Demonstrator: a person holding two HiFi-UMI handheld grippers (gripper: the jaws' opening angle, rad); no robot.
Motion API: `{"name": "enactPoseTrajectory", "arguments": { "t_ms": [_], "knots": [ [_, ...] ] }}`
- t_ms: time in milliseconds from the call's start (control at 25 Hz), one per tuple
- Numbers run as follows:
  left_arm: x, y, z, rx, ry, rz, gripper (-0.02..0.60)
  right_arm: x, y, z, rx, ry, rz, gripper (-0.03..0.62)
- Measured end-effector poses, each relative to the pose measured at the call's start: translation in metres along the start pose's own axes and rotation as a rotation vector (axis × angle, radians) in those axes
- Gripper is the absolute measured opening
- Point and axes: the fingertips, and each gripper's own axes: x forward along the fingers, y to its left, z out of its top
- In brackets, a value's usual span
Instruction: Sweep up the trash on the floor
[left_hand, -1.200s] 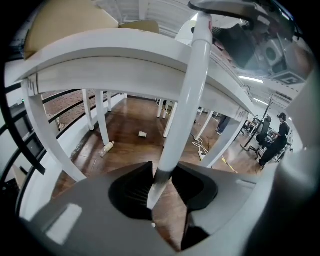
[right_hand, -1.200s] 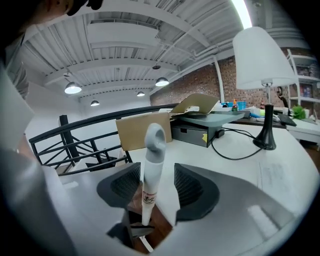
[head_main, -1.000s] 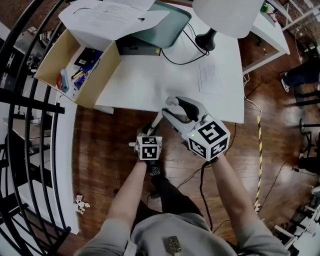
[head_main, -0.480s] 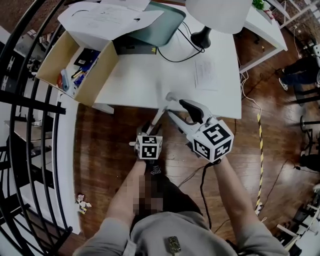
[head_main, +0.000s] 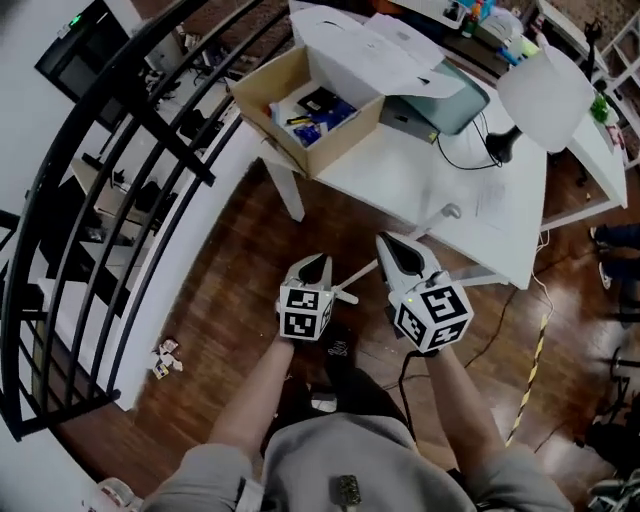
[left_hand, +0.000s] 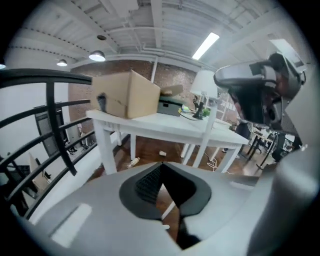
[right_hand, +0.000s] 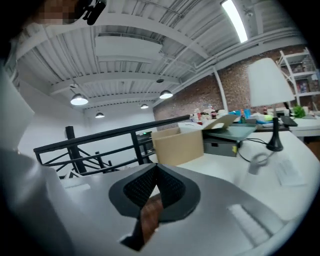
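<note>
A small crumpled bit of trash (head_main: 164, 358) lies on the wooden floor at the left, near the white ledge. In the left gripper view more scraps (left_hand: 133, 162) lie under the white table (left_hand: 165, 129). My left gripper (head_main: 314, 264) and right gripper (head_main: 389, 244) are held side by side over the floor in front of the table (head_main: 430, 165). Both have their jaws closing together, tips meeting, with nothing between them (left_hand: 160, 165) (right_hand: 156, 166). A thin white handle (head_main: 358, 275) slants between the two grippers, touching neither as far as I can see.
A black railing (head_main: 120, 180) curves along the left. On the table stand an open cardboard box (head_main: 310, 110), a printer (head_main: 440, 100) and a white lamp (head_main: 545, 90). A black cable (head_main: 405, 375) and striped tape (head_main: 530, 370) run over the floor at right.
Both grippers' jaws have come together. The head view has swung, so the table now sits at upper right and more floor and railing show at left.
</note>
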Motion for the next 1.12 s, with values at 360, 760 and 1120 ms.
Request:
{"name": "enactPoseTrajectory", "arguments": {
  "t_ms": [360, 760, 1120],
  "knots": [
    [-0.25, 0.127, 0.026, -0.098, -0.23, 0.221, 0.006, 0.062, 0.26, 0.035, -0.171, -0.005, 0.348, 0.0],
    [-0.484, 0.211, -0.041, -0.206, -0.323, 0.623, 0.008, 0.058, 0.51, 0.006, -0.292, 0.008, 0.749, 0.0],
    [-0.579, 0.233, -0.075, -0.267, -0.391, 0.764, 0.008, 0.035, 0.62, -0.013, -0.398, 0.009, 0.95, 0.0]
  ]
}}
